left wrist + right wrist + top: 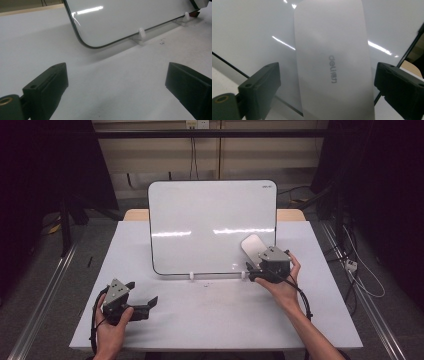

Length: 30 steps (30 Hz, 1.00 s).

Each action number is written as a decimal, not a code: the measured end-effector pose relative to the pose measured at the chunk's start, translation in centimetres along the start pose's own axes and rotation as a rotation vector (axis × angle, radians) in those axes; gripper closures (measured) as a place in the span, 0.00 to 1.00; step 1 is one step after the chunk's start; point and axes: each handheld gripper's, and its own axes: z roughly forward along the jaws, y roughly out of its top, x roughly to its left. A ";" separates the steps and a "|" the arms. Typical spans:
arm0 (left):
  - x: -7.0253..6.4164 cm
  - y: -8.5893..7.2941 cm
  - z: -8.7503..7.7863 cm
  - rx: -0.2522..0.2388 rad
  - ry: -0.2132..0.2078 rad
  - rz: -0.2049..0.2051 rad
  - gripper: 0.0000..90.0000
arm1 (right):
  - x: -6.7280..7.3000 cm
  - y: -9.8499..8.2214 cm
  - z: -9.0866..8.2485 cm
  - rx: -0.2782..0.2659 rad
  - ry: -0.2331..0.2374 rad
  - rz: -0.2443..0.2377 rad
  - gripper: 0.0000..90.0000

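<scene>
A white whiteboard (200, 220) with a dark rim stands upright on small white feet (191, 275) at the middle of the table. A white, rounded eraser (251, 246) with grey lettering lies against the board's lower right part. My right gripper (251, 272) is at that corner, open. In the right gripper view the eraser (332, 62) sits between the two black jaws of that gripper (327, 75), with a clear gap on the left and barely any on the right. My left gripper (142, 292) rests low at the table's front left, open and holding nothing (116, 72).
The white table (215, 315) has bare surface in front of the board and to both sides. The board's lower left corner (85, 42) and a foot (141, 33) lie ahead of the left gripper. Cables lie on the floor at the right (360, 275).
</scene>
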 end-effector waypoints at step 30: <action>1.0 0.5 0.5 -0.026 0.019 -0.032 0.05 | -1.6 -1.1 -3.2 -0.030 0.063 0.173 0.07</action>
